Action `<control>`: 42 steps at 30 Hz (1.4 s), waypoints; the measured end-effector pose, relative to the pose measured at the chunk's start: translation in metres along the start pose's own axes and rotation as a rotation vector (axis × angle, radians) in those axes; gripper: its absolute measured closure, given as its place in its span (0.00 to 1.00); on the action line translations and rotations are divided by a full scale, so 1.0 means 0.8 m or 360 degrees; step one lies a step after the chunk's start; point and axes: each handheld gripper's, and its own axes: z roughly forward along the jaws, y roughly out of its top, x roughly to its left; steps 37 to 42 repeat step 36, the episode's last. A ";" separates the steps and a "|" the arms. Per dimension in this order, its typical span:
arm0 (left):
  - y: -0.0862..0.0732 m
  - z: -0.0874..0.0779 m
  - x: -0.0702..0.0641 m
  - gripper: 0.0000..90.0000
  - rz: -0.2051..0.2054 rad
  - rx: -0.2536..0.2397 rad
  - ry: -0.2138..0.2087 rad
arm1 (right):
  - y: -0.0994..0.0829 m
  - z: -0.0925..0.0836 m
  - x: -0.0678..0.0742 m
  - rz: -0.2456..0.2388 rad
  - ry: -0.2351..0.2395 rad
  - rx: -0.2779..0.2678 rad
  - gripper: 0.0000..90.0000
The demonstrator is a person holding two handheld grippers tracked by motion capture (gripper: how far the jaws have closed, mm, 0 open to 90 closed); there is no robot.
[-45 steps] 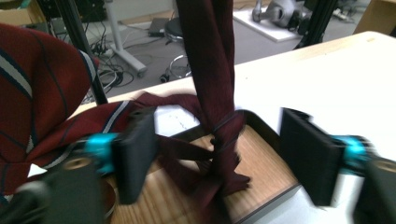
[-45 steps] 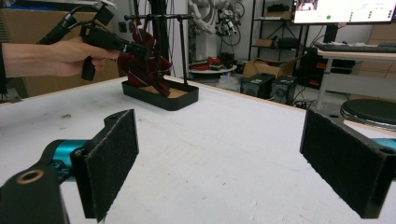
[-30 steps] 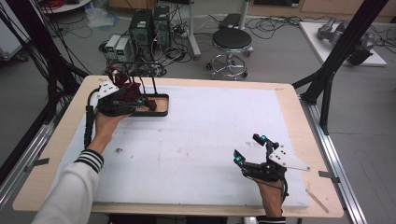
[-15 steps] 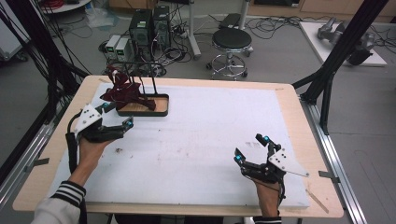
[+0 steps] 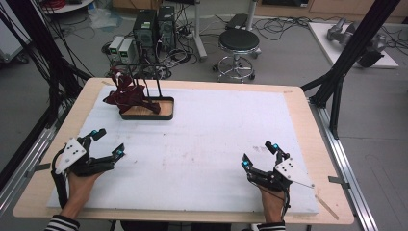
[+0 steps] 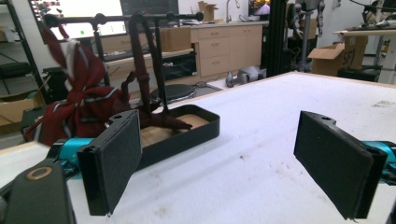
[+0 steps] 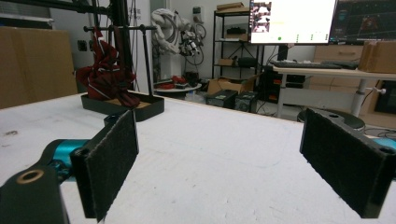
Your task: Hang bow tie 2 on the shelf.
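A black tray [image 5: 163,113] with a thin black rack stands at the far left of the white mat. A dark red striped cloth [image 5: 127,94] hangs from the rack's bar and spills into the tray. My left gripper [image 5: 109,143] is near the front left edge, open, with nothing between its fingers. In the left gripper view the cloth [image 6: 79,102] and tray [image 6: 187,135] lie just beyond the open gripper [image 6: 224,163]. My right gripper [image 5: 260,155] rests open at the front right. The right gripper view has the cloth [image 7: 105,74] far off past the open gripper [image 7: 229,163].
The white mat [image 5: 216,130] covers most of the wooden table [image 5: 298,96]. Black frame struts [image 5: 344,67] rise beside the table's right corner and along its left side. A stool [image 5: 238,43] and computer towers [image 5: 154,26] stand on the floor beyond the far edge.
My left gripper has pulled back from the tray toward the front left edge, leaving the cloth on the rack. The right gripper has stayed in place.
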 end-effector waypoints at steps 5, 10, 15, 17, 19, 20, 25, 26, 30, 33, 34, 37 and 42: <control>-0.014 -0.016 0.001 0.17 -0.0014 -0.0012 0.0050 | -0.008 0.002 0.001 0.0003 -0.0015 0.0031 0.12; -0.024 -0.020 0.001 0.17 -0.0014 -0.0001 0.0065 | -0.014 0.005 0.003 -0.0012 -0.0018 0.0047 0.12; -0.038 -0.021 0.002 0.17 -0.0060 -0.0039 0.0076 | -0.017 0.006 0.006 -0.0027 -0.0022 0.0062 0.12; -0.039 -0.022 0.003 0.17 -0.0077 -0.0071 0.0081 | -0.017 0.005 0.006 -0.0033 -0.0029 0.0059 0.12; -0.040 -0.023 0.004 0.17 -0.0083 -0.0081 0.0079 | -0.018 0.005 0.006 -0.0033 -0.0031 0.0056 0.12; -0.040 -0.023 0.004 0.17 -0.0083 -0.0081 0.0079 | -0.018 0.005 0.006 -0.0033 -0.0031 0.0056 0.12; -0.040 -0.023 0.004 0.17 -0.0087 -0.0081 0.0087 | -0.026 0.003 0.005 -0.0022 -0.0047 0.0048 0.12; -0.040 -0.023 0.004 0.17 -0.0087 -0.0081 0.0087 | -0.027 0.003 0.005 -0.0014 -0.0048 0.0052 0.12; -0.040 -0.023 0.004 0.17 -0.0088 -0.0080 0.0090 | -0.027 0.001 0.003 0.0006 -0.0046 0.0029 0.12; -0.040 -0.023 0.004 0.17 -0.0087 -0.0080 0.0091 | -0.028 0.001 0.004 -0.0009 -0.0045 0.0021 0.12; -0.040 -0.023 0.004 0.17 -0.0087 -0.0080 0.0091 | -0.028 0.001 0.004 -0.0011 -0.0043 0.0021 0.12; -0.040 -0.023 0.004 0.17 -0.0082 -0.0083 0.0091 | -0.028 0.001 0.003 -0.0014 -0.0046 0.0014 0.12; -0.040 -0.023 0.004 0.17 -0.0082 -0.0083 0.0091 | -0.028 0.001 0.003 -0.0014 -0.0046 0.0014 0.12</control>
